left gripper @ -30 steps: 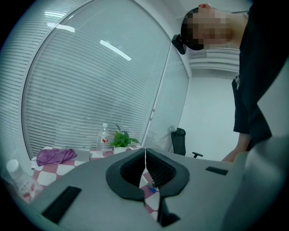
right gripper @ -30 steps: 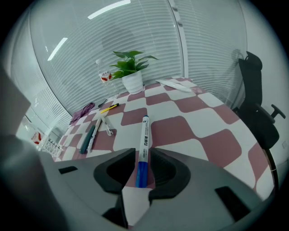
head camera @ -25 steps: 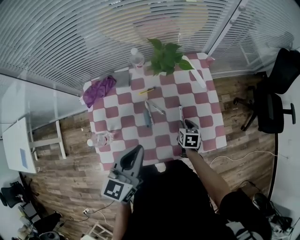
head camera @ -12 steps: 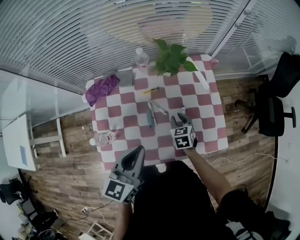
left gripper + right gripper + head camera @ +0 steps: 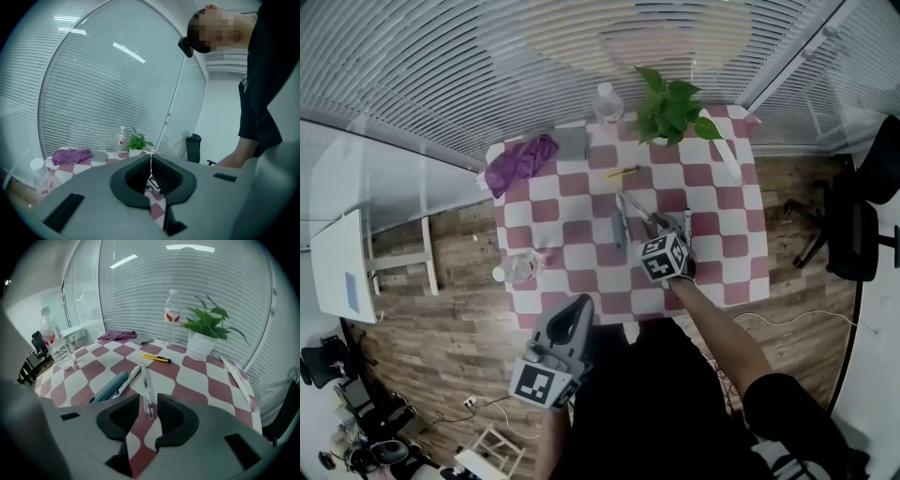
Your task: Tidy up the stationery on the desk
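A person is standing at a table (image 5: 712, 239) covered in a red-and-white checked cloth, holding a two-jaw gripper in each hand.

The right gripper (image 5: 149, 402) is reaching out over the table and tilting steeply down towards it. Its jaws have just been opening and are standing apart with a narrow gap. The near end of a clear pen (image 5: 146, 385) is lying on the cloth in that gap, and neither pad is pressing on it. The rest of the pen is running straight away from the jaws.

Just left of the right gripper's jaws, a teal pen case (image 5: 109, 386) is lying at a slant. A white pen (image 5: 129, 376) is lying alongside it, between the case and the clear pen. Further ahead of the jaws, a yellow utility knife (image 5: 157, 358) is lying on its own.

Beyond the knife, at the far edge, a water bottle (image 5: 171, 315) is standing upright beside a potted plant (image 5: 206, 329), which is sitting ahead and to the right. A purple cloth (image 5: 117, 335) is lying crumpled far ahead to the left. A second clear bottle (image 5: 58, 350) is standing well off to the left. A long white strip (image 5: 236, 373) is lying to the right, near the table's edge.

The left gripper (image 5: 151, 158) is hovering off the near edge of the table, close to the person's body, and pointing nearly level towards the table. Its jaws are pressing fully together with nothing between them.
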`<state>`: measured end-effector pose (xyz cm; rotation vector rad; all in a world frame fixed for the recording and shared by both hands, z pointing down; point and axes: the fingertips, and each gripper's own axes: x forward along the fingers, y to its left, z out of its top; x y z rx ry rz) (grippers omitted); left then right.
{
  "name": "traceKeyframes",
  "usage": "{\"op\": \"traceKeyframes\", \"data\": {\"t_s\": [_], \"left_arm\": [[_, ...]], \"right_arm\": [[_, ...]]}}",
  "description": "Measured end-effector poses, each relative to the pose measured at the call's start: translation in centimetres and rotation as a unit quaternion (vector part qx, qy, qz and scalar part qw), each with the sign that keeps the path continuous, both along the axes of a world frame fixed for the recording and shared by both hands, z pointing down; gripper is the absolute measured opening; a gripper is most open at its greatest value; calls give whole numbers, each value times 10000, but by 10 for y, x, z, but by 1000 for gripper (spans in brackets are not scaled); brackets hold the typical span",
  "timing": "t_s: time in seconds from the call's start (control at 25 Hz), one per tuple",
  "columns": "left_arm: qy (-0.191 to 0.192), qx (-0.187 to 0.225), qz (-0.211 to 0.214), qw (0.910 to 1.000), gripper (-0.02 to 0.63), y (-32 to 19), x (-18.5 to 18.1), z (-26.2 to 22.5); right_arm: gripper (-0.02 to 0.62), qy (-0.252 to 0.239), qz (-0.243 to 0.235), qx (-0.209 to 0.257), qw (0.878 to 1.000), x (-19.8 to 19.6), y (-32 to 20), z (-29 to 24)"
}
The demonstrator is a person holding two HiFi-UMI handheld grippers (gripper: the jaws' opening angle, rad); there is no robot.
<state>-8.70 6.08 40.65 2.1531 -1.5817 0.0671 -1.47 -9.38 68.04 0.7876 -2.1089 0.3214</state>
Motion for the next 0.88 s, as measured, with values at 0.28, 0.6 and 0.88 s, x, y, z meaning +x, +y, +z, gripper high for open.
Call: {"op": "traceKeyframes", "data": {"t_s": [0.28, 0.6, 0.88], "left_arm": [[-24, -63, -80, 9999, 34, 6, -10, 8], [0, 16, -114, 9999, 34, 0, -11, 0], [-32, 6, -4, 10000, 34, -5, -9, -1]], "right_arm": [[133, 297, -116, -179, 9993, -3, 0, 24], [92, 196, 74, -373, 9991, -3, 4, 27], [81, 165, 312, -463, 9983, 4, 6, 27]]}}
